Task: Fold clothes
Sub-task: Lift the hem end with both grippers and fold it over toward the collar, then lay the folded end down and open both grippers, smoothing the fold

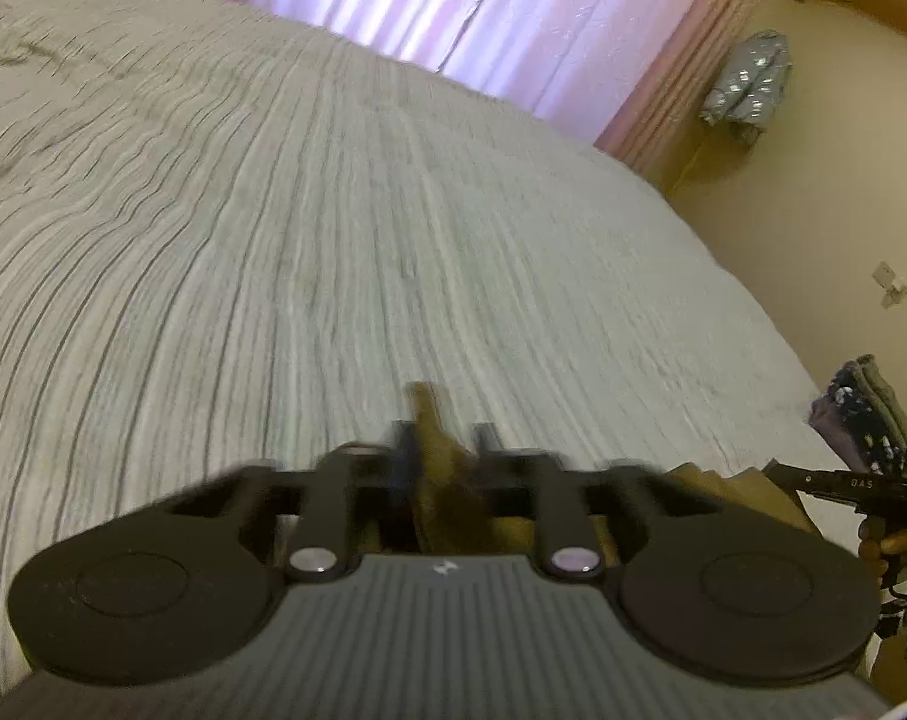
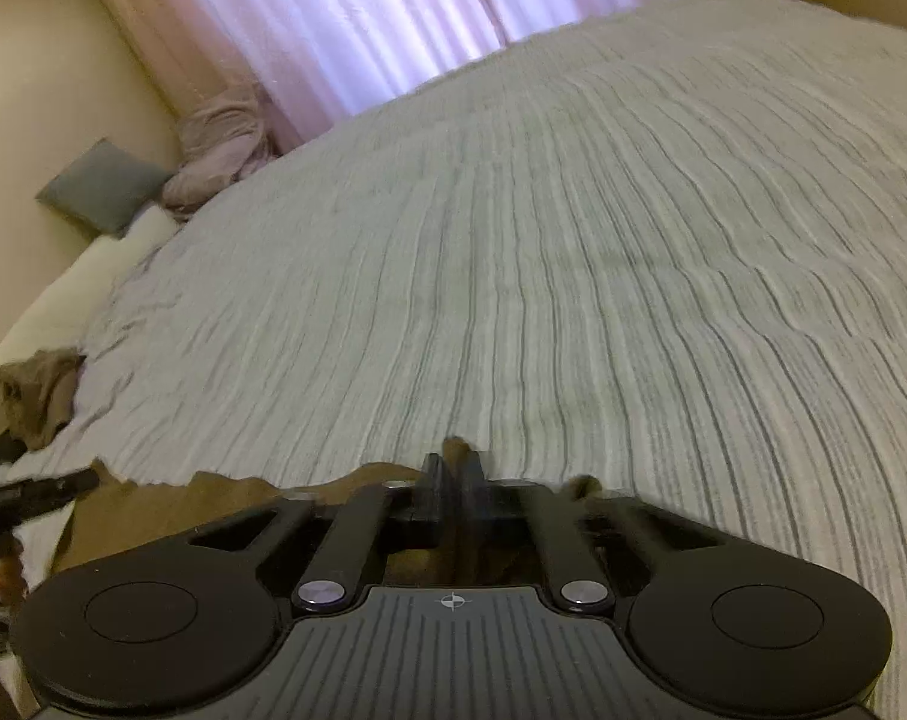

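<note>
A brown garment (image 1: 444, 480) is pinched between the fingers of my left gripper (image 1: 444, 438), and a tip of the cloth sticks out past them. Its edge runs off to the right under the gripper body. My right gripper (image 2: 456, 468) is shut on the same brown garment (image 2: 171, 498), whose ragged edge stretches left along the bottom of the right wrist view. Both grippers hover low over the striped bedspread (image 1: 333, 210). The other gripper (image 1: 843, 486) shows at the right edge of the left wrist view, held by a hand.
The bed (image 2: 573, 240) fills both views. Pink curtains (image 2: 393, 18) hang behind it. A grey pillow (image 2: 102, 189) and a pinkish bundle (image 2: 222, 150) lie at the bed's far left. A crumpled brown-grey cloth (image 2: 36, 390) sits at the left edge. Folded clothes (image 1: 861, 414) are stacked at the right.
</note>
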The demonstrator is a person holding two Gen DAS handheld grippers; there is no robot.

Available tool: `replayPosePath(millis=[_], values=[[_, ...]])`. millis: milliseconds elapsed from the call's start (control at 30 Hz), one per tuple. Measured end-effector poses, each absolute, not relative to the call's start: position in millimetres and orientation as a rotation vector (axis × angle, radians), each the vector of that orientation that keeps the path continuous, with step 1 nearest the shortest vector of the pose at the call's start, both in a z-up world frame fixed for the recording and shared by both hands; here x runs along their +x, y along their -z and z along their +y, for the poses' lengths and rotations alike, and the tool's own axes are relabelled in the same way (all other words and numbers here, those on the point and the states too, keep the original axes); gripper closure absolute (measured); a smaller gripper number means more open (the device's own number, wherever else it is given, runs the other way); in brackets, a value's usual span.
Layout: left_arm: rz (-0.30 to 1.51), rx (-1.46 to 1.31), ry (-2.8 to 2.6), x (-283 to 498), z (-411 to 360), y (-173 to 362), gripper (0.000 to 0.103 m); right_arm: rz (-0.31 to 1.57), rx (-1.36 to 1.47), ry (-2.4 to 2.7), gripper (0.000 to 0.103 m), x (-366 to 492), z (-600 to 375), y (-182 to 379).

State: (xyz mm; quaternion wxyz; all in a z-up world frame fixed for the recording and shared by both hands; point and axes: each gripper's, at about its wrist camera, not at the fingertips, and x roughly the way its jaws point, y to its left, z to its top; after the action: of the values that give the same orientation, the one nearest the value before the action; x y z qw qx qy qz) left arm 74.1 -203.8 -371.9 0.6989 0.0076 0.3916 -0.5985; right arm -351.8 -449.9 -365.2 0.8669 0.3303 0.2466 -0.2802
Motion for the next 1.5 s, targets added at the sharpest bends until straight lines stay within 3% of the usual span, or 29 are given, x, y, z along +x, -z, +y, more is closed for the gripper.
replayPosePath(millis=[267,433,467,500,533,567,767,933,1067,1167,1333,1500], values=[[0.803,0.092,1.311,68.3,-211.7,378.3,0.101,0.465,0.573,0.706,0.101,-362.3,-438.7,354.3],[0.776,0.140,1.231,61.2,-211.3,382.4,0.091,0.633,0.555,0.748,0.101,-338.6,-432.6,377.2],[0.739,0.139,1.195,58.5,-206.2,374.4,0.087,0.630,0.528,0.777,0.097,-337.7,-428.0,373.8],[0.695,0.149,1.153,54.1,-201.1,365.7,0.086,0.626,0.501,0.806,0.085,-336.8,-423.4,370.5],[0.650,0.160,1.111,49.4,-196.0,356.9,0.086,0.620,0.471,0.843,0.049,-336.0,-418.6,366.0],[0.606,0.169,1.074,44.2,-190.1,346.6,0.086,0.601,0.431,0.894,0.032,-335.9,-412.1,357.3],[0.537,0.150,1.213,-25.4,-154.3,308.7,0.087,0.466,0.341,0.812,0.032,-333.6,-338.3,316.0],[0.575,0.346,1.298,-90.1,-169.5,355.5,0.087,0.570,0.301,0.758,0.032,-303.6,-291.7,359.5],[0.652,0.353,1.240,-85.9,-181.0,395.9,0.082,0.647,0.274,0.717,0.037,-281.2,-256.6,392.7],[0.645,0.345,1.218,-82.8,-177.8,381.2,0.083,0.630,0.320,0.724,0.037,-285.7,-256.5,395.4],[0.581,0.256,1.308,-95.9,-155.7,344.8,0.087,0.546,0.282,0.736,0.038,-295.9,-228.8,352.8],[0.620,0.406,1.342,-114.4,-174.2,380.0,0.087,0.616,0.230,0.691,0.039,-266.7,-214.3,365.8]])
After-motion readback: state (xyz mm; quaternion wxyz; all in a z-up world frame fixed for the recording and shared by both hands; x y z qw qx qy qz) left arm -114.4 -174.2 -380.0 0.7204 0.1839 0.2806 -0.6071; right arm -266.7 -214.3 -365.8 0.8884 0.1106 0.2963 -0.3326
